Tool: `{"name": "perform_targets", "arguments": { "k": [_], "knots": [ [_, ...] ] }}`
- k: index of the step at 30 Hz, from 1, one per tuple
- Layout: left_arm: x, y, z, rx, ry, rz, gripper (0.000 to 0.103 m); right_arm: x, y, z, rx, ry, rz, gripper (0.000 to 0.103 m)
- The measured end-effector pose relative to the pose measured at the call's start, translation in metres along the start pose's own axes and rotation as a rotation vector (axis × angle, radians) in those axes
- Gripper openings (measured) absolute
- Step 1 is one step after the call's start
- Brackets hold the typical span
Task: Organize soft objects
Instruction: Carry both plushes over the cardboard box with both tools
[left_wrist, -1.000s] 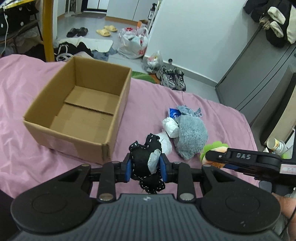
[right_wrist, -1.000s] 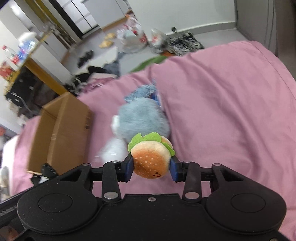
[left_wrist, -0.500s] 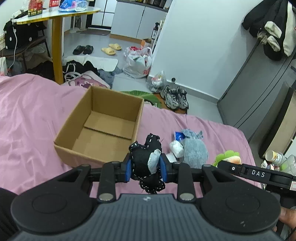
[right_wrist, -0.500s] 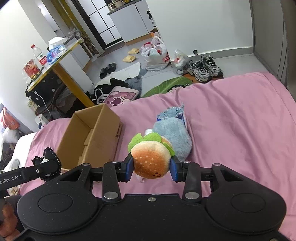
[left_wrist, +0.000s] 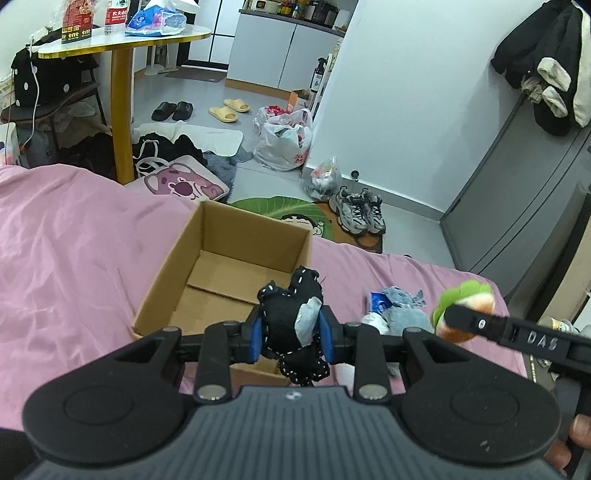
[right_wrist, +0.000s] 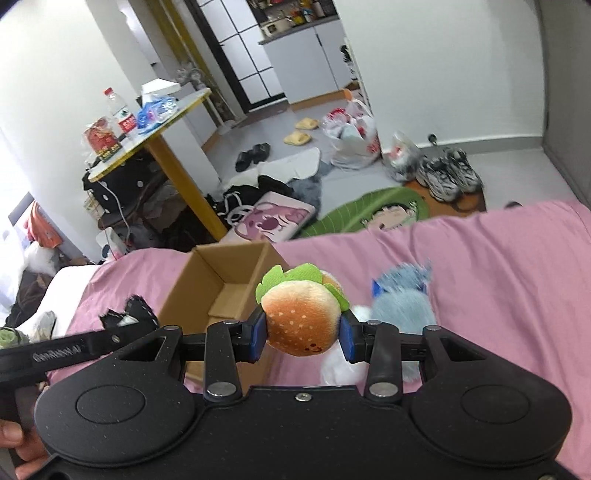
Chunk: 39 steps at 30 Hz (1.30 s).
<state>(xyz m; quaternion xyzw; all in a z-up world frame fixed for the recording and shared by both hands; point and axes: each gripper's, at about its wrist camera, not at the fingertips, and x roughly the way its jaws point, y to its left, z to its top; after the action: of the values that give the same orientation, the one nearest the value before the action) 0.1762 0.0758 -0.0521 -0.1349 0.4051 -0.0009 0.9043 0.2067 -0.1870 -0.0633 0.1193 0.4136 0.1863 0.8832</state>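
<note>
My left gripper is shut on a black plush toy with white stitching, held above the near right corner of an open cardboard box on the pink bed. My right gripper is shut on a burger plush with a green leaf, raised above the bed right of the box. The burger plush also shows at the right of the left wrist view, and the black toy at the left of the right wrist view. A grey-blue fluffy plush lies on the bed with a white soft piece.
The pink bed cover spreads around the box. Beyond the bed's edge lie a green floor mat, sneakers, plastic bags, slippers and clothes. A yellow-legged table stands at the left, a grey cabinet at the right.
Both grippers have risen and pulled back from the bed, each keeping its toy. The box and the grey plush look smaller and lower in both views, with more of the room showing.
</note>
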Motion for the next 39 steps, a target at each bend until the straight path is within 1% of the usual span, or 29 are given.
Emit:
{"name": "perform_targets", "arguments": {
  "k": [6,10,14,19,22,27,31,34,36,39],
  "knots": [
    [0.013,0.017,0.015,-0.002,0.000,0.030,0.030,0.017,0.023,0.016,-0.056,-0.007,0.058,0.039],
    [0.025,0.030,0.025,-0.029,-0.002,0.044,0.030,0.029,0.032,0.024,-0.082,-0.003,0.090,0.039],
    [0.036,0.041,0.038,-0.060,-0.011,0.055,0.030,0.043,0.042,0.032,-0.107,0.003,0.112,0.039],
    [0.052,0.048,0.050,-0.062,-0.009,0.054,0.030,0.063,0.051,0.039,-0.131,0.021,0.133,0.039],
    [0.066,0.052,0.053,-0.064,0.005,0.058,0.030,0.077,0.054,0.043,-0.131,0.034,0.140,0.039],
    [0.085,0.054,0.060,-0.062,0.031,0.060,0.030,0.095,0.056,0.044,-0.092,0.033,0.160,0.039],
    [0.104,0.054,0.065,-0.037,0.056,0.067,0.030,0.108,0.053,0.039,-0.098,0.060,0.142,0.039],
    [0.114,0.054,0.067,-0.020,0.065,0.072,0.030,0.119,0.047,0.038,-0.072,0.088,0.134,0.039],
    [0.117,0.053,0.067,-0.010,0.060,0.083,0.033,0.124,0.046,0.038,-0.071,0.102,0.136,0.039],
    [0.121,0.056,0.067,-0.033,0.079,0.087,0.034,0.130,0.049,0.038,-0.074,0.116,0.150,0.039]
  ]
}}
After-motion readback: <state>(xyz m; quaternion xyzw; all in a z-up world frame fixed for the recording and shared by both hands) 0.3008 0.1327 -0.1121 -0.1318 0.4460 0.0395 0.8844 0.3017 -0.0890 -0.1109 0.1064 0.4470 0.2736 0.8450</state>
